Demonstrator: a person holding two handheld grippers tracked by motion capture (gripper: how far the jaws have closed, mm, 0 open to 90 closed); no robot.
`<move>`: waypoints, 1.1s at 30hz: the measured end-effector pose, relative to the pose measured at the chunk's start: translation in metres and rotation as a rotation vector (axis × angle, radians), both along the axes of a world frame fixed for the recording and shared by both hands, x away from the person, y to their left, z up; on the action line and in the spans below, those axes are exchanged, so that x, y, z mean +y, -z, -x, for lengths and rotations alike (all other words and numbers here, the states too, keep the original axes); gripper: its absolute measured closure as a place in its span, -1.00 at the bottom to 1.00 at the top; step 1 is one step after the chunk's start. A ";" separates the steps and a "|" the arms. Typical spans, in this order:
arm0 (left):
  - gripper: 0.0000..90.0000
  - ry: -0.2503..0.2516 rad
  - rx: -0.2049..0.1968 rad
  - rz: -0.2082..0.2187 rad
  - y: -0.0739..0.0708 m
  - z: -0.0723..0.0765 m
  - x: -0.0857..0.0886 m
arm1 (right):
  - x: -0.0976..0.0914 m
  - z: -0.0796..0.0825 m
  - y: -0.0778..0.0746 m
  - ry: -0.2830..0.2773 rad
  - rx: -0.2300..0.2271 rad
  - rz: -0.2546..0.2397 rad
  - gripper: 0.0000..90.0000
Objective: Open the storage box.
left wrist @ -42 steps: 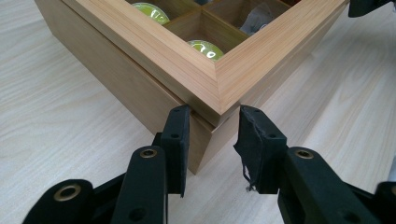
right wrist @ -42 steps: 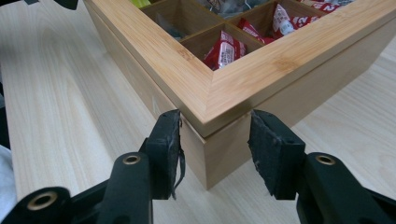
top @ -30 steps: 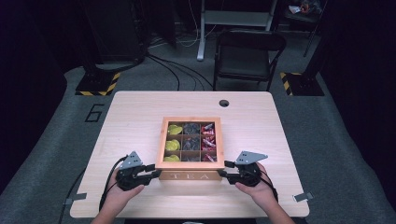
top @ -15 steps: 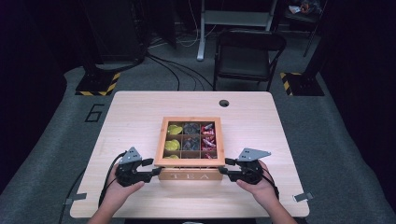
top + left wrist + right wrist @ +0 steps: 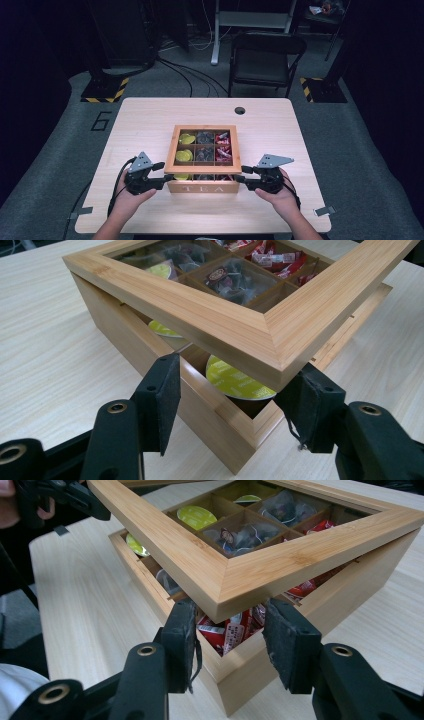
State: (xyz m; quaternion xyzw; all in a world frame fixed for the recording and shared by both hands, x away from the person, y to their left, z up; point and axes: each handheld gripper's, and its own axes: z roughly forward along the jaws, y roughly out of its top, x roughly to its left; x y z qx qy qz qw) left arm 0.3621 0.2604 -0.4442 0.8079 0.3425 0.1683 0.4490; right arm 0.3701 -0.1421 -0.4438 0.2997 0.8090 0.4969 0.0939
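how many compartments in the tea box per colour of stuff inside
yellow-green pods: 3
dark tea bags: 3
red packets: 3
total: 9 compartments in the tea box

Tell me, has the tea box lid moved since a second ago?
Yes. The lid has tipped up at its near edge, away from the box front marked TEA. The left gripper, its jaws just opened, and right gripper straddle its raised front corners.

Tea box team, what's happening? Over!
Left hand-held gripper jaws just opened, astride lid corner. Right hand-held gripper at other corner, grip unclear. Tea box lid ajar. Nothing blocking.
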 end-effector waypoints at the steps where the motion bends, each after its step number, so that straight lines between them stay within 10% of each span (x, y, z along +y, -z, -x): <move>1: -0.04 0.005 0.001 -0.007 -0.001 0.000 0.000 | -0.001 -0.001 0.000 -0.003 0.003 -0.007 0.24; 33: -0.09 0.038 -0.023 0.007 -0.044 -0.019 -0.001 | 0.010 -0.027 -0.036 0.030 -0.119 0.061 -0.23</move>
